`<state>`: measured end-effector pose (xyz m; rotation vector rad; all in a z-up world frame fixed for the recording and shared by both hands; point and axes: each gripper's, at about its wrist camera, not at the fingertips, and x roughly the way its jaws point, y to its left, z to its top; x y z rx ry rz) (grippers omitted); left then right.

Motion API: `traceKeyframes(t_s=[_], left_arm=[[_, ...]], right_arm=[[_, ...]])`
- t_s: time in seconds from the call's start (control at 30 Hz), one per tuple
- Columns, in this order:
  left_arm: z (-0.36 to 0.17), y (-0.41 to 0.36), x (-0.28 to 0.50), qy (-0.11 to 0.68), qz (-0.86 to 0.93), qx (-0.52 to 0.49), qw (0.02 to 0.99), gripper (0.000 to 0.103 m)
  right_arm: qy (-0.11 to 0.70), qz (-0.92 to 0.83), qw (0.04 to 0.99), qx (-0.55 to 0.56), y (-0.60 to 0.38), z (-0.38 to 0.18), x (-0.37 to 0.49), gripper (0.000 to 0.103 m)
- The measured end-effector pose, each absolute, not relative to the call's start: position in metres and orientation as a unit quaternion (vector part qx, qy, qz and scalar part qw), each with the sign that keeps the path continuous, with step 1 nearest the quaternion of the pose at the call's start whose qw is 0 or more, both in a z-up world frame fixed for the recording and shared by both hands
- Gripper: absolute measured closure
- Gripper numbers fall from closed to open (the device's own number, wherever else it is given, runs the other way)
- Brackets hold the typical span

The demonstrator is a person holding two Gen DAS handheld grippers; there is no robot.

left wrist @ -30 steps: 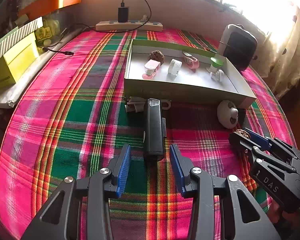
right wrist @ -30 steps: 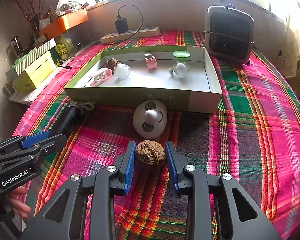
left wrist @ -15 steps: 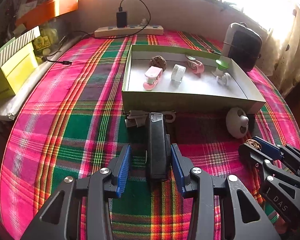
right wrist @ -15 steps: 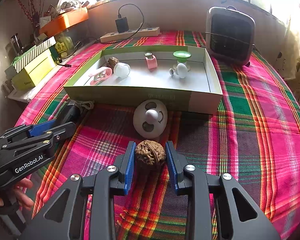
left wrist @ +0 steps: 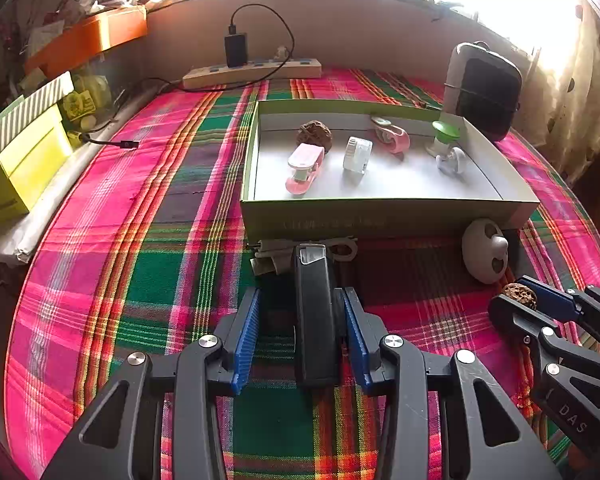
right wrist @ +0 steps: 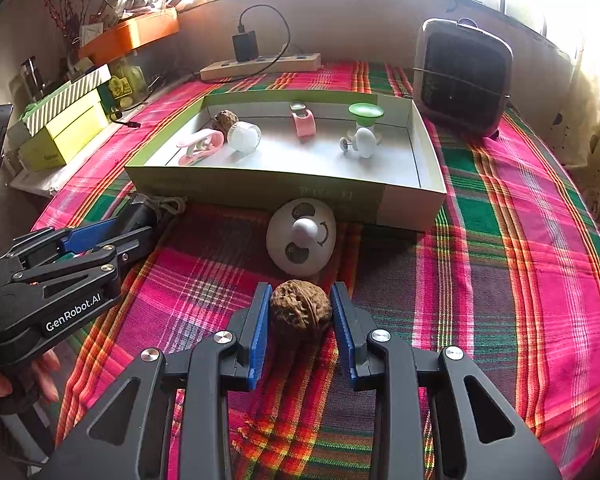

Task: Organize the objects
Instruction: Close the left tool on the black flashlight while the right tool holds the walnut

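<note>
Right wrist view: walnut [right wrist: 300, 312] sits between the blue pads [right wrist: 258, 332] of your right gripper [right wrist: 300, 334], both pads pressed to its shell, so that claw is clenched on it. Shell is round, hard, deeply wrinkled; expect few flat faces for the ribbed pads to seat on. Its target, the shallow green-sided box [right wrist: 260, 190], lies straight ahead along the fingers, beyond the white egg-shaped gadget [right wrist: 302, 236], which rests just short of the box's near wall. Your carry line crosses over that gadget. Left wrist view: black bar-shaped device [left wrist: 314, 312], smooth and rigid, lies just before the box's near wall with its long axis pointing at that wall, in line with the fingers of your left gripper [left wrist: 300, 332]. Jaws straddle its near half; right pad touches or nearly touches it, left pad shows a clear gap, so released, not yet gripping. A pale cord [left wrist: 300, 250] trails from the device's far end against the box; it may drag on lift. Plaid cloth [left wrist: 140, 240] underneath is soft and wrinkles.
</note>
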<state>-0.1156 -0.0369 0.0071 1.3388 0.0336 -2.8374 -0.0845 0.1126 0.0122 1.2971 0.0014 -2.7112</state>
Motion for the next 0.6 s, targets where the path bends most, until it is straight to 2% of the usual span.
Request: traceKeyframes(t_s=[0.3,0.43,0.53,0.6], left_arm=[[0.0066,-0.0400,-0.1161,0.021,-0.905,0.425,-0.004,0.065],[0.0068,-0.0412,-0.1163,0.023,-0.905,0.424,-0.001,0.071],[0.0070,-0.0427,-0.1163,0.023,-0.906,0.424,0.000,0.080],[0.0070,-0.0444,-0.1159,0.026,-0.906,0.423,-0.001,0.082]], right_arm=[[0.012,-0.900,0.062,0.431,0.1094,0.0123,-0.0846,0.072],[0.014,-0.900,0.061,0.431,0.1088,0.0122,-0.0846,0.072],[0.015,-0.900,0.061,0.431,0.1085,0.0122,-0.0846,0.072],[0.015,-0.900,0.061,0.431,0.1085,0.0122,-0.0847,0.072]])
